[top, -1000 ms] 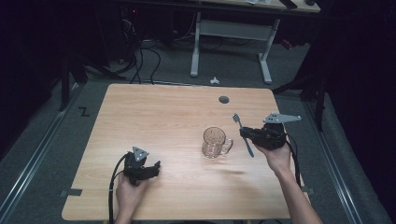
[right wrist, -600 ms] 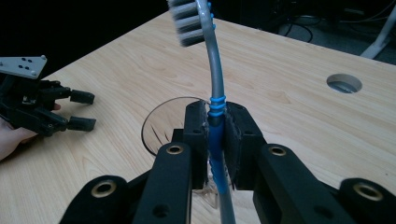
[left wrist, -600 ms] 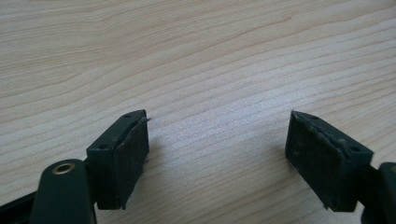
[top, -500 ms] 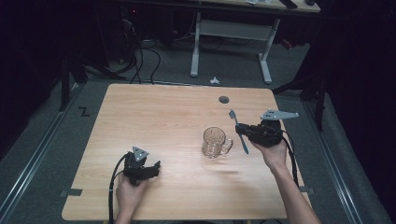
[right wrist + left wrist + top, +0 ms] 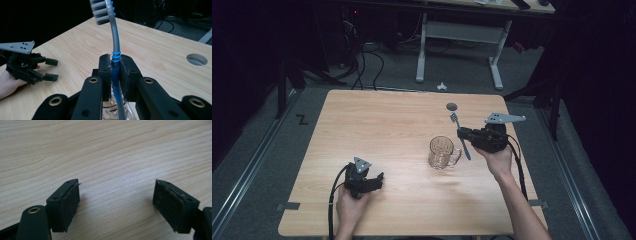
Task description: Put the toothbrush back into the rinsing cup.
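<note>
Open tabletop (image 5: 377, 130) left and far; glass mug (image 5: 442, 153) obstructing just beside right gripper (image 5: 460, 132); cable hole (image 5: 451, 106) beyond.

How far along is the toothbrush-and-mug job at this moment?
Done: the right tongs are shut on the toothbrush, lifted off the table. In hand: it hangs beside the glass mug, bristles away from it. Left: probably placing it in the mug. The left tongs rest open.

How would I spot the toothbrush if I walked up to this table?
Find the wooden table, then the glass mug on its right half. Just right of it, the right claw grips the toothbrush: a grey and blue stick with bristles, the one thing held in the air.
</note>
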Motion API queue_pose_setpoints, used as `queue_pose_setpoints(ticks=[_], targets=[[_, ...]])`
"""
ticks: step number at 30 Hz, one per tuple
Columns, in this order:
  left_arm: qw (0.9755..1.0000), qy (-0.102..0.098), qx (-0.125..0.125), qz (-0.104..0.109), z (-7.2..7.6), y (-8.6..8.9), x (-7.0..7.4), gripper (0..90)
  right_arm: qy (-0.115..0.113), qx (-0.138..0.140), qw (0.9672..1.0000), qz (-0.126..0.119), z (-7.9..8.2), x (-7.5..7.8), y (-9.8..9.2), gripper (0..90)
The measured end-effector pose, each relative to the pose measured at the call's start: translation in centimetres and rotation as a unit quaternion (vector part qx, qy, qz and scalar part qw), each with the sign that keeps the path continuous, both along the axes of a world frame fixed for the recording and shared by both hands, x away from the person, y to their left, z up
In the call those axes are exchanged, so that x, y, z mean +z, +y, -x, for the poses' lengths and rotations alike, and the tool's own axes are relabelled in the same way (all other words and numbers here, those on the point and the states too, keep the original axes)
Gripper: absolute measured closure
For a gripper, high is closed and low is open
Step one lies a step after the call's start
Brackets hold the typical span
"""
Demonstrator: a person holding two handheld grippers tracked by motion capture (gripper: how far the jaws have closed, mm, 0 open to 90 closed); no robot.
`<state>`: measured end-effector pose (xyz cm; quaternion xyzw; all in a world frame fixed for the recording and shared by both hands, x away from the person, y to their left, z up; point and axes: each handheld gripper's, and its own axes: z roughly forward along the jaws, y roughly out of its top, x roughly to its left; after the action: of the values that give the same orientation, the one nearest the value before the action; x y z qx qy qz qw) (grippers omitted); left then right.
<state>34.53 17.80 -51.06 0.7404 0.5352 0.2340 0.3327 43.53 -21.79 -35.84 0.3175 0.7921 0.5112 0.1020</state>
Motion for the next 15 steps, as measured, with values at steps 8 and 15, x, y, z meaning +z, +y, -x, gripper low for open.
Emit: queue_pose_setpoints(ticks=[8,15], targets=[[1.0,0.0,0.0,-0.001,0.0,0.0,0.0,22.1,-0.002,0.0,0.9999,-0.01,-0.4,0.1,0.5,80.2],[1.0,0.0,0.0,-0.001,0.0,0.0,0.0,22.1,0.002,-0.003,0.9997,-0.024,-1.0,0.0,0.7,80.2]])
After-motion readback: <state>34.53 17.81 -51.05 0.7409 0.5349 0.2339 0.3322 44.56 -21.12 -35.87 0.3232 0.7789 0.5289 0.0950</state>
